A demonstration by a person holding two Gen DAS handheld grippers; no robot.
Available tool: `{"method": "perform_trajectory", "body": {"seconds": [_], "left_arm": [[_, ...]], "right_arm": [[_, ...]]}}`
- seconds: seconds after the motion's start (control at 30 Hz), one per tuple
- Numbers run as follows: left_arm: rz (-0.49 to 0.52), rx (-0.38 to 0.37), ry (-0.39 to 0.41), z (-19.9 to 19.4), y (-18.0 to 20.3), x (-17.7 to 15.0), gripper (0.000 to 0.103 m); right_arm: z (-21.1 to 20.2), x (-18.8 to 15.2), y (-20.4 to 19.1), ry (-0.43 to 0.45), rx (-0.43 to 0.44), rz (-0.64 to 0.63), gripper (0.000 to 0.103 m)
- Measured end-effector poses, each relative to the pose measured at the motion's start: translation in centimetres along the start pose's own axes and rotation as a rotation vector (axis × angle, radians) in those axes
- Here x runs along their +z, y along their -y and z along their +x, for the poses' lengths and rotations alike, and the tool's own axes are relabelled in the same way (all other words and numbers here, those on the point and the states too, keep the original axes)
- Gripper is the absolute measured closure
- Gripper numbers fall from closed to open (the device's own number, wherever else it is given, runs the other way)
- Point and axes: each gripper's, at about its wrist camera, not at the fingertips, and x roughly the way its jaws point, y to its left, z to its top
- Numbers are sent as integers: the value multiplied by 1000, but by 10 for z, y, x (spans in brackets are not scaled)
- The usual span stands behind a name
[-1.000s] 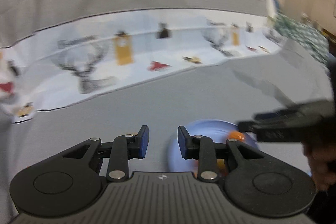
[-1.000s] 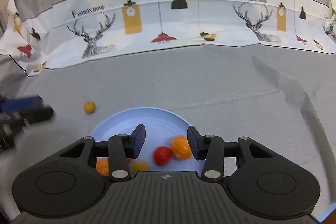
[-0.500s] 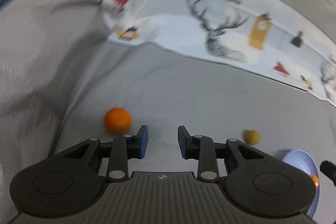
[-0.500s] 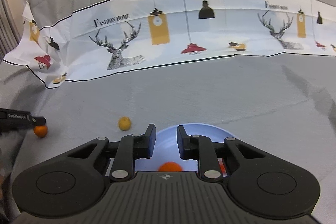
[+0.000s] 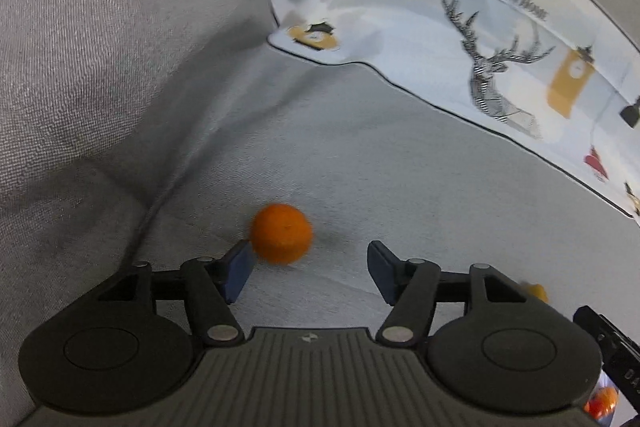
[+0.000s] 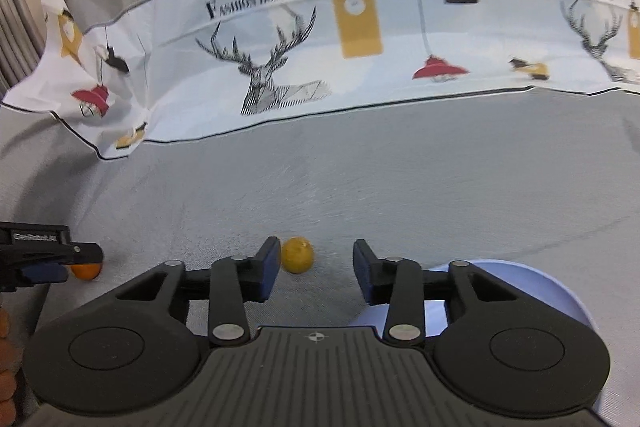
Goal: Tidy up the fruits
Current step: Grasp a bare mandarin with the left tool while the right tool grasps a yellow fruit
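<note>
Right gripper [image 6: 314, 269]: I see its jaws spread apart, nothing between them, hovering over the grey cloth [image 6: 400, 187].
Yellow fruit [image 6: 297, 254]: sits on the cloth just ahead of my left fingertip, at about 12 o'clock, close beside that tip.
Plate [image 6: 552, 291]: pale blue, at 4 o'clock, partly hidden behind my right finger.
Left gripper [image 6: 60, 259]: enters from 9 o'clock; I cannot tell how its jaws stand.
Orange fruit [image 6: 85, 270]: right at that gripper's tip, partly hidden by it.
Printed cloth [image 6: 360, 39]: deer and lamps, across 10 to 2 o'clock.
</note>
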Motion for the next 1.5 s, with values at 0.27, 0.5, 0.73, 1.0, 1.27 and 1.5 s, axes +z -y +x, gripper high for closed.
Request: {"method": "perform_trajectory", "body": {"seconds": [0.27, 0.5, 0.73, 1.0, 1.27, 1.5], "left_arm": [[56, 58, -7, 14, 9, 0, 32], [94, 94, -6, 27, 15, 0, 44], [119, 111, -1, 28, 17, -1, 63], [122, 75, 32, 11, 20, -6, 63], [191, 33, 66, -15, 30, -21, 63], [256, -105, 131, -79, 53, -41, 63]], "right_arm": [[46, 2, -22, -52, -54, -110, 52], [67, 0, -21, -91, -80, -104, 53], [67, -2, -27, -78, -97, -166, 77], [41, 2, -26, -15, -61, -136, 77], [-8, 4, -21, 39, -48, -168, 77], [-112, 5, -3, 200, -8, -168, 77]]}}
